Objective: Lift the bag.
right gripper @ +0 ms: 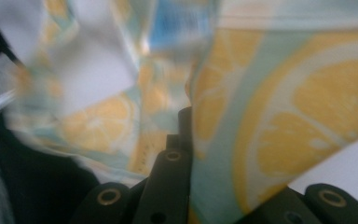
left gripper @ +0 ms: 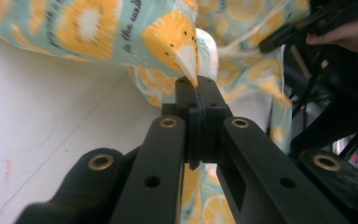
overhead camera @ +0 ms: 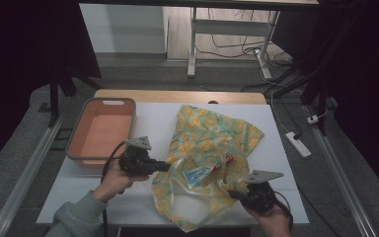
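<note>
A lemon-print fabric bag (overhead camera: 212, 136) lies across the white table (overhead camera: 153, 118), its near end lifted and spread open. Inside the mouth shows a blue-and-white tube with a red cap (overhead camera: 202, 173). My left gripper (overhead camera: 168, 167) is shut on the bag's left edge; in the left gripper view the jaws pinch a fold of the fabric (left gripper: 186, 56) at their tips (left gripper: 198, 88). My right gripper (overhead camera: 232, 193) is shut on the bag's right edge near the table's front. In the right gripper view the fabric (right gripper: 307, 93) drapes over one jaw, and the tube (right gripper: 177, 21) is blurred beyond.
An orange basket (overhead camera: 101, 131) with a grey rim stands empty at the table's left. A power strip (overhead camera: 298, 144) lies on the floor to the right. A desk frame (overhead camera: 192, 44) stands behind the table. The person's other hand (left gripper: 349, 35) shows far off in the left gripper view.
</note>
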### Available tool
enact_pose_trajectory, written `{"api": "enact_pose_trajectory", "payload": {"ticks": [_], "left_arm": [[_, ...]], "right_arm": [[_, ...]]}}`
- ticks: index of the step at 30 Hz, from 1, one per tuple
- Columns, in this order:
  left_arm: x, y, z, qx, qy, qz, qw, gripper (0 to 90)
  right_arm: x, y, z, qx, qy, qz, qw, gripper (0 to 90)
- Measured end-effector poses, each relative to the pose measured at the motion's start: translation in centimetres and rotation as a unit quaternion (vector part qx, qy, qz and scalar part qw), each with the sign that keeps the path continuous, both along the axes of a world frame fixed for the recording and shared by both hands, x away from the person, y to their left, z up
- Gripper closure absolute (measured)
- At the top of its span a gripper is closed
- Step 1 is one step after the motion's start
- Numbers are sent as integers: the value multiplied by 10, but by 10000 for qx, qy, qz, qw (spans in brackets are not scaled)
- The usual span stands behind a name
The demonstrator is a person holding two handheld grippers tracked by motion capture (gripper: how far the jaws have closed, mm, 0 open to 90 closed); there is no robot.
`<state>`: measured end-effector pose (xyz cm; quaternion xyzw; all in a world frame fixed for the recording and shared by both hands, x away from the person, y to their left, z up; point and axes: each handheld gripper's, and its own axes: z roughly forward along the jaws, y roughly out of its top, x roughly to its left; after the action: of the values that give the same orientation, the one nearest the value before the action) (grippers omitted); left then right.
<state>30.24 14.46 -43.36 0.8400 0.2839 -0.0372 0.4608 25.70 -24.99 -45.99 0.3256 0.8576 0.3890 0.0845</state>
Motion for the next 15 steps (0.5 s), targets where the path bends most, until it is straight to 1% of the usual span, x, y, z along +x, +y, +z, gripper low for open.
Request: {"api": "enact_pose_trajectory", "payload": {"ticks": [1, 3, 4, 6, 8, 9, 10, 11, 12, 13, 14, 15], "left_arm": [[-2, 5, 4, -121, -21, 13, 9999, 893], [-7, 14, 15, -333, -133, 72, 9993, 893], [-9, 18, 22, -449, -214, 94, 9987, 893], [-15, 27, 39, -678, -452, 185, 9965, 894], [-19, 37, 57, -914, -675, 290, 9931, 894], [-20, 42, 66, -992, -789, 362, 9913, 894], [-21, 46, 76, -1045, -911, 433, 9894, 894], [-21, 51, 84, -1147, -995, 472, 9873, 894], [-21, 55, 93, -1234, -1059, 513, 9853, 894], [-20, 58, 101, -1276, -1157, 590, 9833, 894], [-19, 60, 108, -1344, -1242, 648, 9810, 894], [-17, 62, 114, -1451, -1270, 635, 9792, 894]], "right_arm": [[-2, -2, 11, 94, -163, 12, 9998, 895], [-5, -6, 41, 404, -547, 60, 9977, 896], [-5, -8, 56, 481, -757, 39, 9960, 897], [-4, -9, 84, 558, -1164, 17, 9916, 898], [2, -11, 111, 585, -1485, -53, 9872, 898], [6, -11, 122, 635, -1623, -69, 9847, 898], [12, -12, 133, 767, -1700, -75, 9824, 898], [18, -13, 144, 879, -1748, -110, 9806, 899], [25, -14, 153, 913, -1823, -154, 9789, 898], [33, -14, 161, 904, -1924, -236, 9769, 898], [41, -16, 168, 1049, -1969, -297, 9744, 899], [49, -18, 175, 1214, -1984, -332, 9720, 899]]}}
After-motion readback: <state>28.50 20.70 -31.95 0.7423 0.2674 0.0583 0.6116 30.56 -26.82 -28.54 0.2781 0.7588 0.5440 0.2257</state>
